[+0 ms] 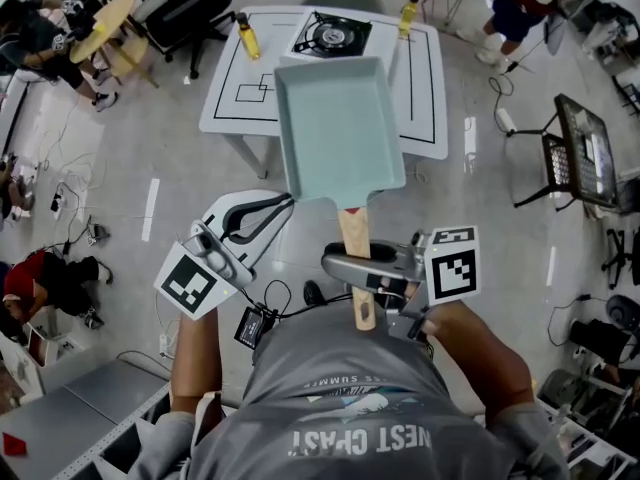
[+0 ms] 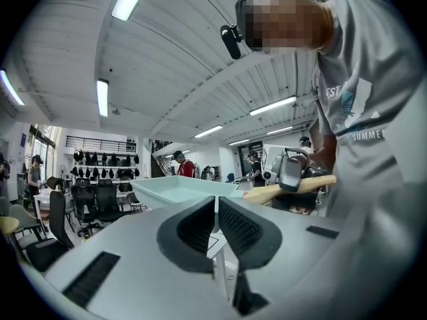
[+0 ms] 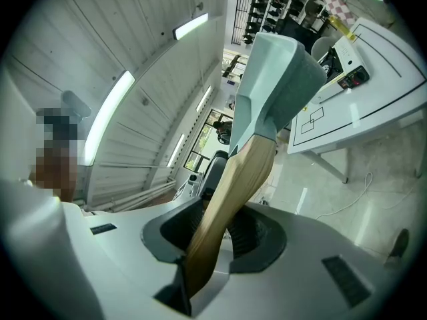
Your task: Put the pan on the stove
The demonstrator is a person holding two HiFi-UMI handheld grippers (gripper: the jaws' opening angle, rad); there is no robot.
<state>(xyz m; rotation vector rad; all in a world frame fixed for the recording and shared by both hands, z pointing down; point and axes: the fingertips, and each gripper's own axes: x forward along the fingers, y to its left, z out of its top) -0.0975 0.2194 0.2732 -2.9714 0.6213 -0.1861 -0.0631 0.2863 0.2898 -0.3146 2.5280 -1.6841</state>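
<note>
Head view: the person holds a tool in each hand. The right tool grips the wooden handle of the pan. The pan is light green and has four straight sides. It is up in the air in front of the person, flat, with its open side up. Its far end shows over the near edge of the white surface. The stove sits at the far side of that surface, between two yellow bottles. The pan is not on the stove. The left tool is just left of the pan's handle and holds nothing.

Left gripper view: the left tool has its two dark jaws close together, with nothing between them. Past them is the pan, seen from the side. Its handle sticks out to the right, where the right tool pinches it.

Right gripper view: the right tool has its jaws pressed on both sides of the wooden handle. The pan points away from the tool. The white surface is off to the right, well apart from the pan.
</note>
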